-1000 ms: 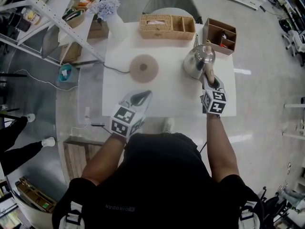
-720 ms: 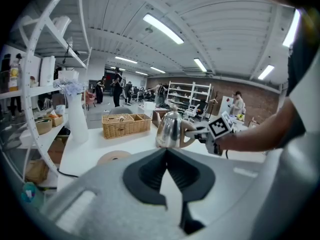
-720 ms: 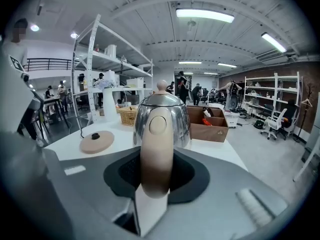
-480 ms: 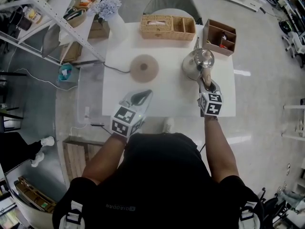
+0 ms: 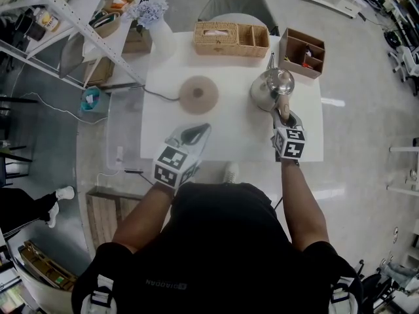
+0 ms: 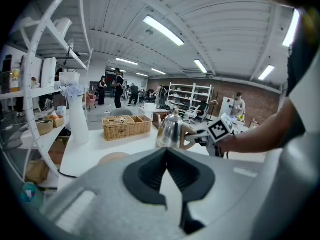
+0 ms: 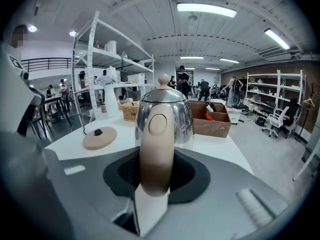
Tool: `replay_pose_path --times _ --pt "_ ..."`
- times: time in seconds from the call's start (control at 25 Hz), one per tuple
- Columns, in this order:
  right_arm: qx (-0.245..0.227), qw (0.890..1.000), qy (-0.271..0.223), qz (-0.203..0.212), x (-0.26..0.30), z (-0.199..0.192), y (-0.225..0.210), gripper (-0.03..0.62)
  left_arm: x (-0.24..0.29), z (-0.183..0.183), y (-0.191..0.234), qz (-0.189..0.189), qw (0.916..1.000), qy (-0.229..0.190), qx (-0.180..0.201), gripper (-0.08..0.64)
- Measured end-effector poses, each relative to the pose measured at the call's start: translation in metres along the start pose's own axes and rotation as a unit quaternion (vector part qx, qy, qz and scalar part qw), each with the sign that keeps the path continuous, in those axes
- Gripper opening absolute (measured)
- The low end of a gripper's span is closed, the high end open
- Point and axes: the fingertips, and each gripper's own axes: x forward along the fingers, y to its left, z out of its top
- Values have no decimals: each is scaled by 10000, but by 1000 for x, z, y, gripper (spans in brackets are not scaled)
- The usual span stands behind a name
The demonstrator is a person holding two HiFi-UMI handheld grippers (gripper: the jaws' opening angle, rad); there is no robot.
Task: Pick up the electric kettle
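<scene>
Right gripper (image 7: 156, 181), jaws just eased, clamps electric kettle (image 7: 183, 118) by partly hidden handle (image 7: 157, 144); left gripper (image 6: 166, 152) closed.

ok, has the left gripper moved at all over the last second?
No. In the head view the left gripper sits at the same spot over the white table's near edge as before.

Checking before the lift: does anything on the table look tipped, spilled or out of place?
Nothing stands out. The kettle stands upright on the table, its handle between the jaws of the right tool; no spill shows.
</scene>
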Motion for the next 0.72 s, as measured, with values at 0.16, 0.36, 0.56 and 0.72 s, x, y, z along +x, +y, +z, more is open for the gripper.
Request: replay_pose_path --times 0.16,0.36,0.56,0.72 --pt "93 9998 103 130 0 -4 1 134 2 3 -2 60 10000 -6 -59 3" --pt "144 9993 76 347 -9 -1 -1 166 6 10 -14 89 9999 -70 -112 5" --pt "120 9984 109 536 -16 -6 -2 189 5 7 -25 209 9995 -149 -169 5" --pt "77 9983 13 571 -19 -1 -3 189 -1 9 -28 340 9990 -247 -177 3"
